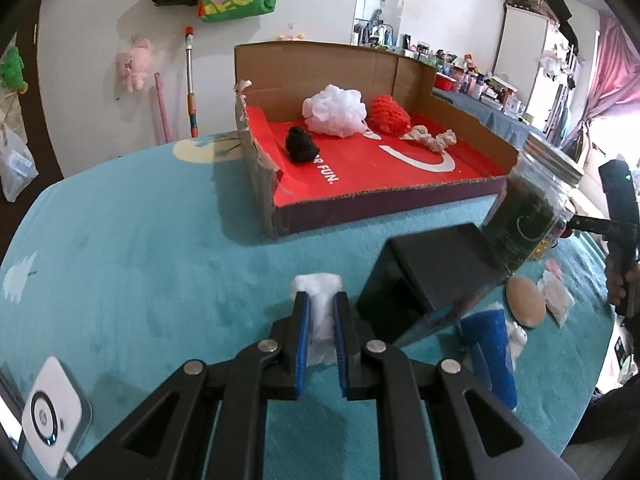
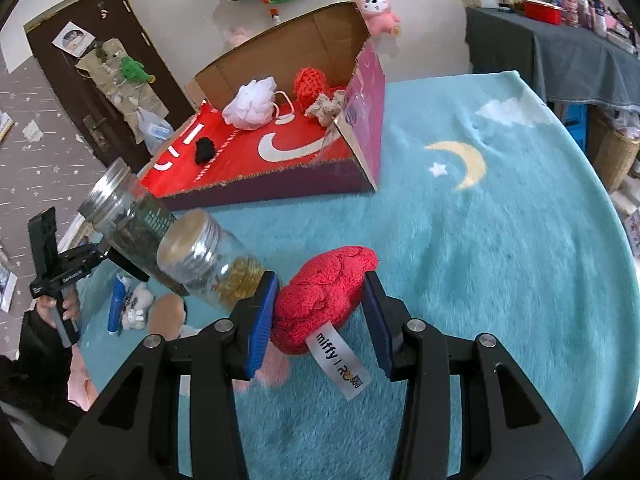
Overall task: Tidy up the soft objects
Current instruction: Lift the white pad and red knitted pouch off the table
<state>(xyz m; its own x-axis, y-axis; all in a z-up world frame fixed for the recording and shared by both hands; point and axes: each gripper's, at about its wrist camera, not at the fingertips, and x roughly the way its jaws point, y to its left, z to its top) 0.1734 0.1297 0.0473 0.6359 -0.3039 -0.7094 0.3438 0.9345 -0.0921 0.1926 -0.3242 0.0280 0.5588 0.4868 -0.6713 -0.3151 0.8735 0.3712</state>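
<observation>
I am holding white fluff [image 1: 320, 320] in my left hand-held gripper [image 1: 322, 320] and a red plush [image 2: 324, 304] in my right hand-held gripper [image 2: 320, 312], with the box [image 1: 384, 200] lying at twelve o'clock.

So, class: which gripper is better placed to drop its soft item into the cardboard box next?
Probably left: its white wad faces the box's low front directly; the right's red plush sits farther back.
</observation>
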